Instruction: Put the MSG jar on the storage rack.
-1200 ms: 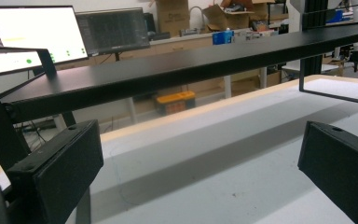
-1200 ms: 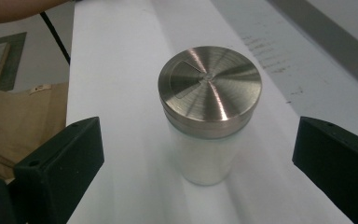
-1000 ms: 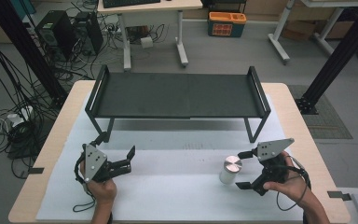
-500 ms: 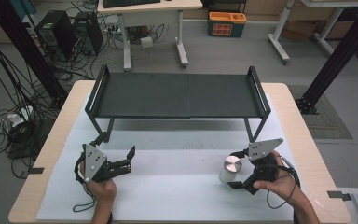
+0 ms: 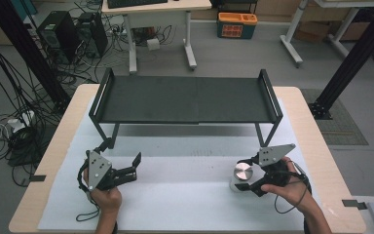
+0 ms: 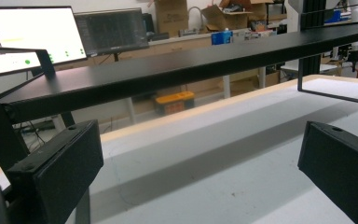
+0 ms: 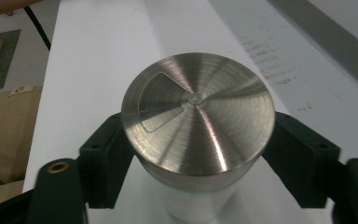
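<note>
A person sits at a desk [image 5: 316,146] covered by a white mat [image 5: 190,195], holding a gripper in each hand. A low black shelf [image 5: 185,100] stands across the far half of the desk.

A small white can [image 5: 241,176] with a brushed metal lid [image 7: 198,119] stands upright on the mat, near the right front. The right gripper [image 5: 246,174] surrounds it, one of its fingers [image 7: 109,158] on each side just under the lid. They look to be touching or nearly touching the can; whether they squeeze it cannot be told.

The left gripper [image 5: 129,171] rests well apart at the left front, its fingers [image 6: 58,170] spread wide and empty, pointing toward the shelf.

Risk, as a judgement: the hold sits high, so the smooth can may slip or tilt if lifted with a loose grip.
</note>
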`<act>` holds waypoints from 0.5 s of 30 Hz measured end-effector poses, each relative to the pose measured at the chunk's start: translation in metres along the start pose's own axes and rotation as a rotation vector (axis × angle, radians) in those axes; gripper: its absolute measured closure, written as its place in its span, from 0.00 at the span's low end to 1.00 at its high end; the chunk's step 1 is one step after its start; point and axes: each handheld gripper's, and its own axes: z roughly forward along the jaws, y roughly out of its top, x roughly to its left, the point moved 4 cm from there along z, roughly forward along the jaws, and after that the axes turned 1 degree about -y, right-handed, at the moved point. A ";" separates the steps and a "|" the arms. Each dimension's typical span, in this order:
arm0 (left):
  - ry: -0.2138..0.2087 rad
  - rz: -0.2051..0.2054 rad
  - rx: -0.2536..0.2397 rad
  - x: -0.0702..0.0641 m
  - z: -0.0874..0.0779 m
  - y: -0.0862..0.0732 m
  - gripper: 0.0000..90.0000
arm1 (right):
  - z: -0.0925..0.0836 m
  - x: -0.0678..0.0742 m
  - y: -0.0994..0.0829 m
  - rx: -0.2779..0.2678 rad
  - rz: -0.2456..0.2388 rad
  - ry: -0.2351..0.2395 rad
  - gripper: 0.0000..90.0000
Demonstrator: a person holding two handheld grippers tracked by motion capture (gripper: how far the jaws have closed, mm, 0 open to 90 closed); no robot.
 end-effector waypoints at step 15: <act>0.003 0.008 0.000 -0.001 0.000 0.000 0.00 | -0.003 0.005 0.006 0.016 -0.041 -0.009 0.47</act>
